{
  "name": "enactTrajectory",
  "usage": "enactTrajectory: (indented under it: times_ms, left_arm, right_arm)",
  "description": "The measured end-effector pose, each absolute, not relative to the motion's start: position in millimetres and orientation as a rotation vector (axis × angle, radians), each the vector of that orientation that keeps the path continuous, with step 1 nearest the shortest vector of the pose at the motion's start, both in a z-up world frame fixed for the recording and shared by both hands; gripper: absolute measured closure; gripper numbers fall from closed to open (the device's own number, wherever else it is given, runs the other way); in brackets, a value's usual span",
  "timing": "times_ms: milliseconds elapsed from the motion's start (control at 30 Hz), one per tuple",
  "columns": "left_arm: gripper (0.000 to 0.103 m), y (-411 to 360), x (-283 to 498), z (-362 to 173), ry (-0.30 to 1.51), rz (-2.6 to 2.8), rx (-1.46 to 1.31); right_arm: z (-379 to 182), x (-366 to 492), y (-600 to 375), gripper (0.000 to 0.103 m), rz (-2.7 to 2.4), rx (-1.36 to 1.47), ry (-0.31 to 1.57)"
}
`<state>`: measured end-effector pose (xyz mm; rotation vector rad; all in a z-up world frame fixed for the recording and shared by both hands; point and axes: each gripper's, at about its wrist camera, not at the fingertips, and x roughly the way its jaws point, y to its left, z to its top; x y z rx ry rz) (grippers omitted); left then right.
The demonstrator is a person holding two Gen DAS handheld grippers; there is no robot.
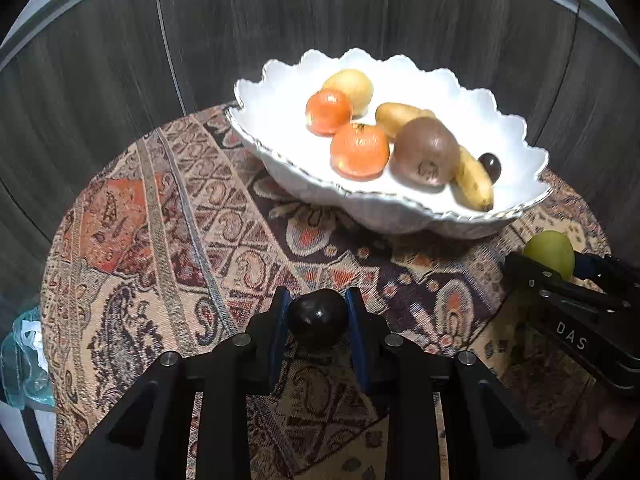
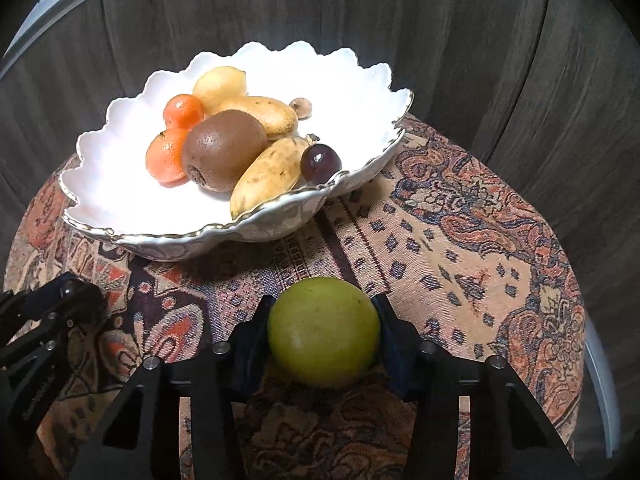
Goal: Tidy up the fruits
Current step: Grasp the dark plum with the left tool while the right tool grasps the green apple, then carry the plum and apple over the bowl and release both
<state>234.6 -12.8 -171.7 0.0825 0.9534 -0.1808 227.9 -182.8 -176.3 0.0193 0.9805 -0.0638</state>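
A white scalloped bowl (image 1: pixel 512 212) (image 2: pixel 132 216) stands at the back of a round table and holds several fruits: two oranges (image 1: pixel 360 151), a kiwi (image 1: pixel 426 151) (image 2: pixel 224 148), bananas (image 2: pixel 268 174), a lemon (image 1: pixel 352 86) and a dark grape (image 2: pixel 320 163). My left gripper (image 1: pixel 318 316) is shut on a dark plum (image 1: pixel 318 322) in front of the bowl. My right gripper (image 2: pixel 323 330) is shut on a green apple (image 2: pixel 323 330), also seen at the right in the left wrist view (image 1: pixel 550 252).
A patterned paisley cloth (image 1: pixel 180 216) (image 2: pixel 460 248) covers the table. Dark wood panelling (image 1: pixel 100 60) rises behind it. A bluish plastic bag (image 1: pixel 24 356) hangs past the left table edge. The left gripper's body shows at the lower left of the right wrist view (image 2: pixel 40 336).
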Motion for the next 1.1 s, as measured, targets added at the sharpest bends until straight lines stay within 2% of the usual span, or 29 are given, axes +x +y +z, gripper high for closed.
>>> enactTrajectory:
  times_ms: [600,1100]
  left_arm:
    - [0.075,-13,225,-104,0.850,-0.191,0.062]
    - [0.075,-22,275,-65,0.767,-0.211,0.082]
  right_arm:
    - [-102,214,-183,0.054,-0.040,0.017,0.842]
    - [-58,257,-187,0.054,-0.038,-0.013,0.739]
